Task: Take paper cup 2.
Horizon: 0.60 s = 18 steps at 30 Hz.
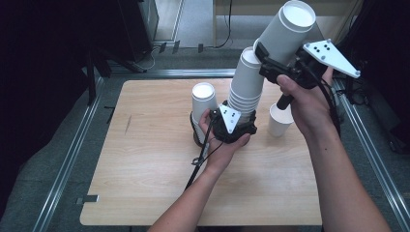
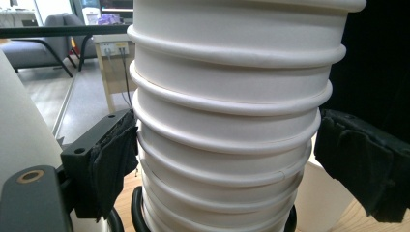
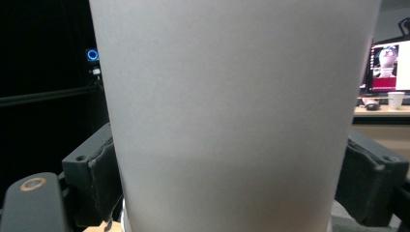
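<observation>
High view: above the near side, looking forward and down on the wooden table (image 1: pixel 145 193).
Left gripper view: level, very close against the stack of cups (image 2: pixel 232 121).
Right gripper view: pressed close to a lifted cup (image 3: pixel 232 111).
Shared: stack of cups (image 1: pixel 244 87); lifted cup (image 1: pixel 285 31).

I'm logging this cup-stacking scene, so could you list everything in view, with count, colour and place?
Stack of paper cups: one stack, white, upright mid-table, between the left tool's jaws.
Lifted cup: one, white, tilted in the air above the stack, clamped by the right tool.
Single cups: two, white; one left of the stack, one right of it.
Table: one, light wood.
Metal frame: grey rails around the table.
Left tool: black, at the stack's base; left pad touches, right pad stands clear.
Right tool: black, raised, gripping the lifted cup.
Forearms: two, entering from the bottom.
</observation>
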Each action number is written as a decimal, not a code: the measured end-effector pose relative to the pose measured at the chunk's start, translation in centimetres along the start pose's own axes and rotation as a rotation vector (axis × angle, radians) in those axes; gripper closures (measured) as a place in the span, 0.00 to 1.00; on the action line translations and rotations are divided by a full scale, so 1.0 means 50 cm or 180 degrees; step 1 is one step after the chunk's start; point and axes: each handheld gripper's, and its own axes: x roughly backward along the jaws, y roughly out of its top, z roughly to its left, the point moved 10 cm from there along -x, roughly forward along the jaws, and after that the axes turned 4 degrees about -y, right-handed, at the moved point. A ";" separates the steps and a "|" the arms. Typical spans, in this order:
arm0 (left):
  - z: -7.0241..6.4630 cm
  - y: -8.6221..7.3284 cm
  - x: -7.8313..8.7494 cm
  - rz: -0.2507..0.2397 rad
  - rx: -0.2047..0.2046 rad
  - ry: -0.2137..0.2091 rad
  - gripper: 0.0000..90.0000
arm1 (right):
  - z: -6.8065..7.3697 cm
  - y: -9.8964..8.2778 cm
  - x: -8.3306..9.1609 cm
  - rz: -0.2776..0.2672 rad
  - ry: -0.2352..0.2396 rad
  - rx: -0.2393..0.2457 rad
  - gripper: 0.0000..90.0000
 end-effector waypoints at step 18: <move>0.000 0.001 0.001 0.0002 0.0000 -0.0013 0.11 | -0.073 -0.021 0.062 -0.0008 -0.0197 0.0096 0.13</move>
